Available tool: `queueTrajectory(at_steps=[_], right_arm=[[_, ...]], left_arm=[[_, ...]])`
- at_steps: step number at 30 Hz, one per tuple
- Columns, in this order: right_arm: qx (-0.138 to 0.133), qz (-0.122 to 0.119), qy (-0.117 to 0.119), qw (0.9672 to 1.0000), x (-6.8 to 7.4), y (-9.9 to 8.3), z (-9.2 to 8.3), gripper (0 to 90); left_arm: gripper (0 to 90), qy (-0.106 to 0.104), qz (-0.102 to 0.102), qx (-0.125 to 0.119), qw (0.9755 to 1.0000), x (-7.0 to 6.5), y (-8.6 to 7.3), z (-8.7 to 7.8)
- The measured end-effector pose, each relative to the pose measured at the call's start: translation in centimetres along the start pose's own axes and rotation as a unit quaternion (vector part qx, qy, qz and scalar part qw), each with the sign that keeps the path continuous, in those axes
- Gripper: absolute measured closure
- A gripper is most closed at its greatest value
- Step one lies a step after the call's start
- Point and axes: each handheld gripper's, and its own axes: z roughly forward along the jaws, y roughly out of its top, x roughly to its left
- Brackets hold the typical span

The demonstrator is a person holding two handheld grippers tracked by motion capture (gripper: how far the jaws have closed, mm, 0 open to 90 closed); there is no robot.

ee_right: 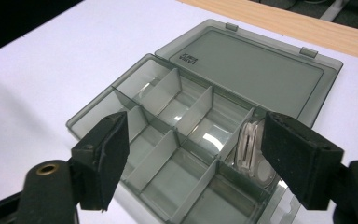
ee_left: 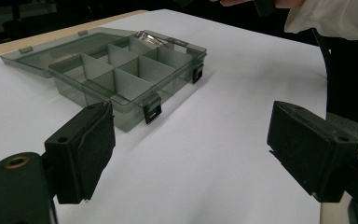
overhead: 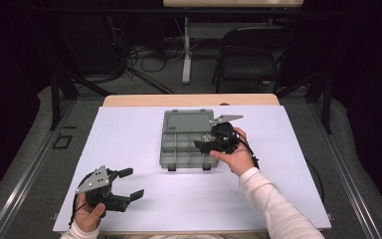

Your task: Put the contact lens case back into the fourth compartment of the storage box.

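A grey see-through compartment box (overhead: 179,147) lies open mid-table, its lid (overhead: 186,121) folded flat toward the far side. My right gripper (overhead: 202,145) hovers over the box's right compartments. In the right gripper view it (ee_right: 196,158) is open, with the box (ee_right: 168,121) below the jaws. Small clear, whitish pieces (ee_right: 249,149) lie in one right-hand compartment; the dividers split the rest into several cells. My left gripper (overhead: 133,183) rests low at the near left, open and holding nothing. In its own view (ee_left: 191,149) it faces the box (ee_left: 121,74), a short way off.
A white sheet (overhead: 129,134) covers the table, with a wooden strip (overhead: 189,99) along the far edge. Two black latches (ee_left: 153,112) hang from the box's near wall. A dark chair (overhead: 248,59) and cables stand beyond the table. A white sleeve (overhead: 273,204) crosses the near right.
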Motion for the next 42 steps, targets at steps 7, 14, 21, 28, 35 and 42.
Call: queueTrajectory(at_steps=[7, 14, 21, 28, 35, 42], right_arm=[[-0.022, 0.005, 0.001, 0.9997, 0.4, -0.9, -1.7, 23.7], [-0.049, 0.010, 0.010, 0.9987, 0.5, -1.9, -4.0, 23.8], [-0.070, 0.005, 0.002, 0.9976, 0.5, -3.4, -6.0, 23.5], [-0.082, -0.002, -0.012, 0.9966, 0.1, -5.0, -7.4, 22.6], [-0.082, 0.006, -0.017, 0.9965, -0.2, -7.0, -7.7, 22.4], [-0.090, 0.014, -0.030, 0.9954, -0.7, -8.5, -7.7, 22.4]], left_arm=[[15.6, -0.002, 0.000, -0.001, 1.0000, 0.0, 0.0, 0.1], [15.6, -0.001, 0.002, 0.000, 1.0000, -0.1, 0.0, 0.0], [15.6, -0.001, 0.002, -0.002, 1.0000, -0.1, 0.0, 0.0], [15.6, 0.004, 0.004, 0.002, 1.0000, -0.1, 0.0, 0.0], [15.6, 0.003, 0.004, 0.002, 1.0000, -0.1, 0.0, 0.1], [15.6, 0.004, 0.004, 0.001, 1.0000, -0.1, 0.1, 0.1]])
